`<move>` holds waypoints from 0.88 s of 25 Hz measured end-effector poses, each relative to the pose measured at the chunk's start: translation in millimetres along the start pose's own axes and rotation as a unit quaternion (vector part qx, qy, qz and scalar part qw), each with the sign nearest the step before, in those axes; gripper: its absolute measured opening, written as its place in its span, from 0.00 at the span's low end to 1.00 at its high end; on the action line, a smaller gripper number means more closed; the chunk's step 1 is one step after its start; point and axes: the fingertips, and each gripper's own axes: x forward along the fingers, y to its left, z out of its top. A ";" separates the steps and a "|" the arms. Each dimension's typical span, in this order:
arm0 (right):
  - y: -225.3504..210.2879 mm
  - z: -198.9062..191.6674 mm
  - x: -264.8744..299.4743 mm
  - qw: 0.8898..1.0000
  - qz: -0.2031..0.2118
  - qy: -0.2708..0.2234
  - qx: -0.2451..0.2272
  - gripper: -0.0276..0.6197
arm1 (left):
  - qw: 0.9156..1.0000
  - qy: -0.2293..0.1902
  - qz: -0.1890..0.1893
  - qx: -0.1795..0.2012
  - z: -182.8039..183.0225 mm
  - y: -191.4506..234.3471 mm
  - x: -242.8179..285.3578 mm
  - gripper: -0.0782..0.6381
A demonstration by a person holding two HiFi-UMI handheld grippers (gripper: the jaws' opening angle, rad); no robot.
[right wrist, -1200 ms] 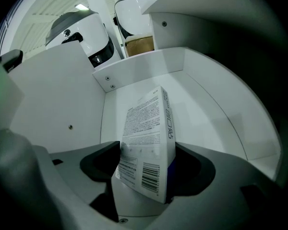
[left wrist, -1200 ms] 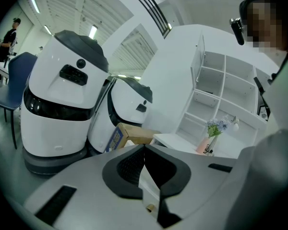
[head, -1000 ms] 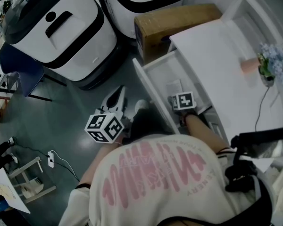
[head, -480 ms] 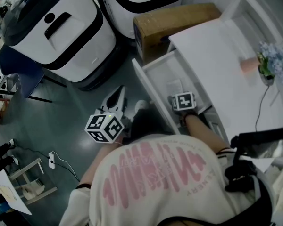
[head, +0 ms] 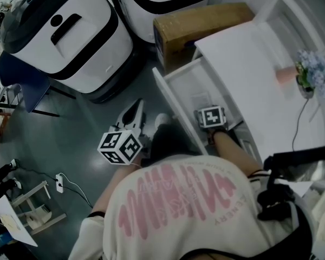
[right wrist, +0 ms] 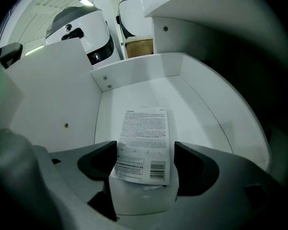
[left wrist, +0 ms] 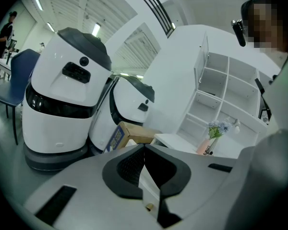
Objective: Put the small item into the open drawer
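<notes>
Opening wide, the right gripper (right wrist: 146,164) has just been spreading its jaws, and they now stand far apart, pointing steeply down into the open drawer (right wrist: 201,114). The small item, a white packet (right wrist: 144,138) with fine print and a barcode, lies flat on the drawer floor. Its near end sits between the two dark pads and its far end points to 12 o'clock, toward the drawer's back wall. On the 3 o'clock side a clear gap shows between packet and pad. On the 9 o'clock side the edge comes close to the pad, but nothing there looks pressed. I read this as a release: the packet rests on the drawer and not in the tool, so the main step of the task looks done, and what remains is to lift the gripper out without snagging the packet.

From the head view, the left gripper (left wrist: 144,150) hangs over the floor at about 8 o'clock from the right one, well apart from the drawer. Its jaws are closed tip to tip with nothing between them, aimed toward the white machines (left wrist: 62,104). A cardboard box (head: 200,28) stands at 12 o'clock beyond the drawer
</notes>
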 end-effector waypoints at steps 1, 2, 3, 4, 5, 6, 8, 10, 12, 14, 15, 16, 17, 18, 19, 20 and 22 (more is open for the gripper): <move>1.0 -6.3 -0.5 1.000 0.002 0.017 0.007 0.61 | 1.000 0.000 0.000 -0.001 0.6 0.3 0.1 0.15; 0.9 -5.9 -1.4 1.000 0.002 0.016 0.007 0.61 | 1.000 0.001 0.000 -0.002 0.8 0.5 0.1 0.15; -0.3 1.0 -2.5 1.000 -0.001 0.000 0.000 0.61 | 1.000 0.002 0.000 -0.003 0.9 0.7 0.2 0.15; -1.7 8.4 -3.4 1.000 -0.003 -0.018 -0.007 0.61 | 1.000 0.003 0.001 -0.004 1.0 0.8 0.3 0.15; -2.4 11.4 -4.2 1.000 -0.004 -0.025 -0.009 0.61 | 1.000 0.003 0.001 -0.005 1.3 0.9 0.6 0.15; -2.8 10.0 -4.7 1.000 -0.005 -0.021 -0.008 0.61 | 1.000 0.004 0.001 -0.006 1.7 1.0 1.0 0.15; -2.8 3.9 -5.5 1.000 -0.003 -0.004 -0.004 0.61 | 1.000 0.008 0.000 -0.007 2.3 0.7 2.4 0.15; -3.6 -4.8 -7.0 1.000 -0.004 0.020 -0.001 0.61 | 1.000 0.012 -0.002 -0.008 2.4 -1.0 3.7 0.15; -5.3 -11.0 -8.2 0.999 -0.002 0.037 0.004 0.61 | 1.000 0.017 -0.003 -0.009 2.0 -3.3 4.5 0.15; -2.1 10.1 -5.9 1.000 0.016 -0.015 -0.006 0.61 | 1.000 0.023 -0.004 -0.011 1.7 -5.8 5.0 0.15; 0.2 19.9 -6.0 0.999 0.024 -0.038 -0.011 0.61 | 1.000 0.026 -0.004 -0.013 1.8 -7.1 5.5 0.15; 2.0 24.3 -8.1 0.998 0.029 -0.048 -0.012 0.61 | 0.999 0.028 -0.005 -0.014 2.1 -8.4 6.2 0.15; 2.7 24.5 -11.9 0.998 0.031 -0.046 -0.011 0.61 | 0.999 0.030 -0.006 -0.016 2.8 -9.9 7.0 0.15; 1.5 21.0 -17.1 0.999 0.026 -0.035 -0.008 0.61 | 0.999 0.030 -0.007 -0.016 3.9 -11.4 7.7 0.15; -1.8 14.3 -23.0 1.000 0.017 -0.016 -0.003 0.61 | 0.999 0.031 -0.008 -0.016 5.3 -13.2 8.2 0.15; -4.8 8.2 -28.1 1.000 0.011 -0.001 0.003 0.61 | 0.999 0.031 -0.009 -0.015 6.9 -15.3 8.6 0.15; -1.3 16.9 -33.2 0.999 0.027 -0.023 0.003 0.61 | 0.999 0.030 -0.013 -0.014 10.8 -20.5 10.2 0.15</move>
